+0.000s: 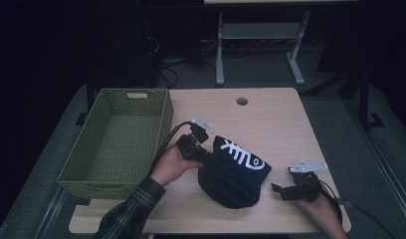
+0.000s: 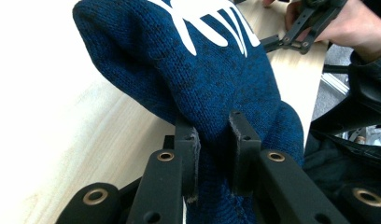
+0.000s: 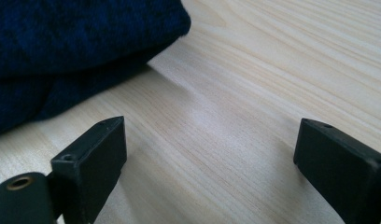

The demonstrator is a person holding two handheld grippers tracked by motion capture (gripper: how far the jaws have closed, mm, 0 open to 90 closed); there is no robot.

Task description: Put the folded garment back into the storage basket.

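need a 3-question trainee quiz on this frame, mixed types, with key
1. True or false: the left gripper is shut on the blue knit.
2. The right gripper's jaws are: A) open over bare table, B) shut on the knit, C) inside the basket.
3. Fill in: the green basket lies to the ____ of the knit in the high view.

Key: 1 true; 2 A; 3 left.

Dim high view, dark surroundings, bright close-ups, near tongs blurred
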